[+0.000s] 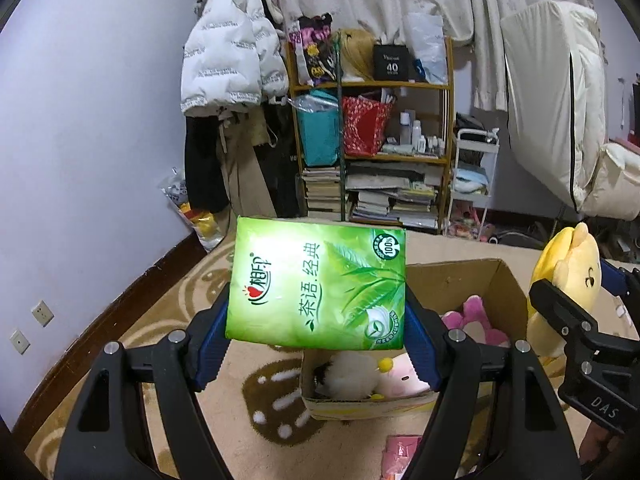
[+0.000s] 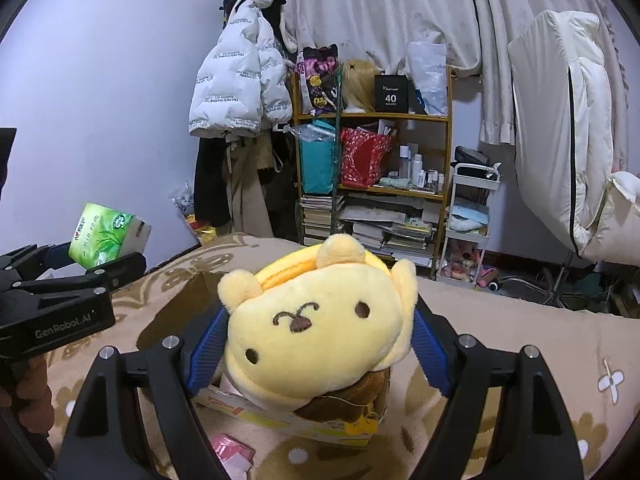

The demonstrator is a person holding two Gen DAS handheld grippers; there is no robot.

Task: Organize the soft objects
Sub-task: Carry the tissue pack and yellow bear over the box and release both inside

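My left gripper (image 1: 316,336) is shut on a green tissue pack (image 1: 318,286) and holds it above the open cardboard box (image 1: 496,280). The pack also shows at the left of the right wrist view (image 2: 106,236). My right gripper (image 2: 316,344) is shut on a yellow plush dog (image 2: 316,324) with a brown cap, held over the same box (image 2: 280,416). The plush shows at the right edge of the left wrist view (image 1: 568,280). Inside the box lie a pink plush (image 1: 472,316), a white fluffy toy (image 1: 352,376) and a pale pink toy (image 1: 404,376).
The box sits on a beige patterned carpet (image 1: 180,320). Pink packets (image 1: 400,452) lie on the carpet in front of the box. Behind stand a wooden shelf (image 1: 372,128) with bags and books, hanging coats (image 1: 228,52), a white cart (image 1: 472,184) and a wall (image 1: 80,120).
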